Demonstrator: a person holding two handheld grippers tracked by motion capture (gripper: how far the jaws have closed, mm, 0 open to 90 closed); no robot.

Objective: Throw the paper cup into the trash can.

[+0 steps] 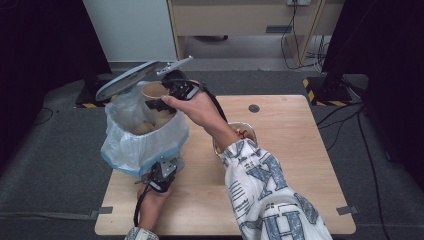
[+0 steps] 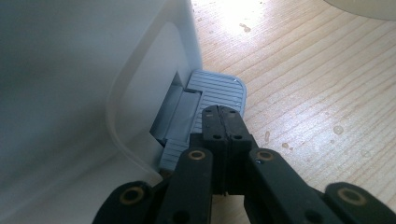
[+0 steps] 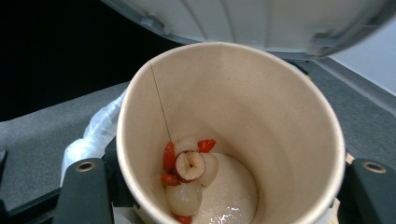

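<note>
A white pedal bin (image 1: 145, 147) lined with a clear bag stands at the table's left edge, its grey lid (image 1: 131, 80) raised. My left gripper (image 1: 169, 164) is shut, and its closed tips (image 2: 223, 114) rest on the bin's ribbed grey pedal (image 2: 219, 88). Over the bin's mouth my right gripper (image 1: 167, 100) is shut on a brown paper cup (image 1: 152, 91). In the right gripper view the cup (image 3: 261, 107) sits between the fingers (image 3: 86, 191) and holds fruit scraps (image 3: 189, 168), pale and red, in a little liquid.
A bowl (image 1: 246, 131) with food stands mid-table, partly under the right forearm's patterned sleeve (image 1: 265, 195). The wooden table (image 1: 290, 150) has a round hole (image 1: 254, 108) at the back. Water drops (image 2: 337, 129) dot the wood near the pedal. Cables lie on the floor beyond.
</note>
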